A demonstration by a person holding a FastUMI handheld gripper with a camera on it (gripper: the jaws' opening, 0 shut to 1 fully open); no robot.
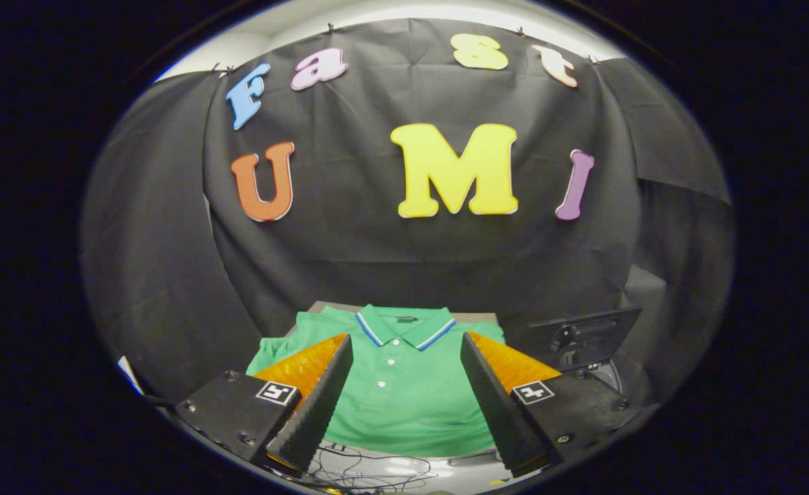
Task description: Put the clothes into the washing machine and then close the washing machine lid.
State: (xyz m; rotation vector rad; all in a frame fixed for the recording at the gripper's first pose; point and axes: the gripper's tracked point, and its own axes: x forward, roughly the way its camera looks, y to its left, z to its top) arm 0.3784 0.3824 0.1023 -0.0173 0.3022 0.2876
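Now spread wide apart, jaws [402, 412] gripping nothing, framing the green polo shirt [404, 385] at lower centre, seemingly lined up for a pinch. Laid flat on the table [476, 317], buttoned front up, collar pointing away toward the booth wall, long axis running straight ahead. At lower right, washing machine [603, 371] with dark lid [586, 337] raised, ready to receive.

This is a staged recording booth rather than a real home: black cloth [404, 254] is clipped up as a backdrop wall, with a pale ceiling above it. A green polo shirt [404, 392] lies spread on a small counter [476, 317], and loose cables [370, 471] trail below it.
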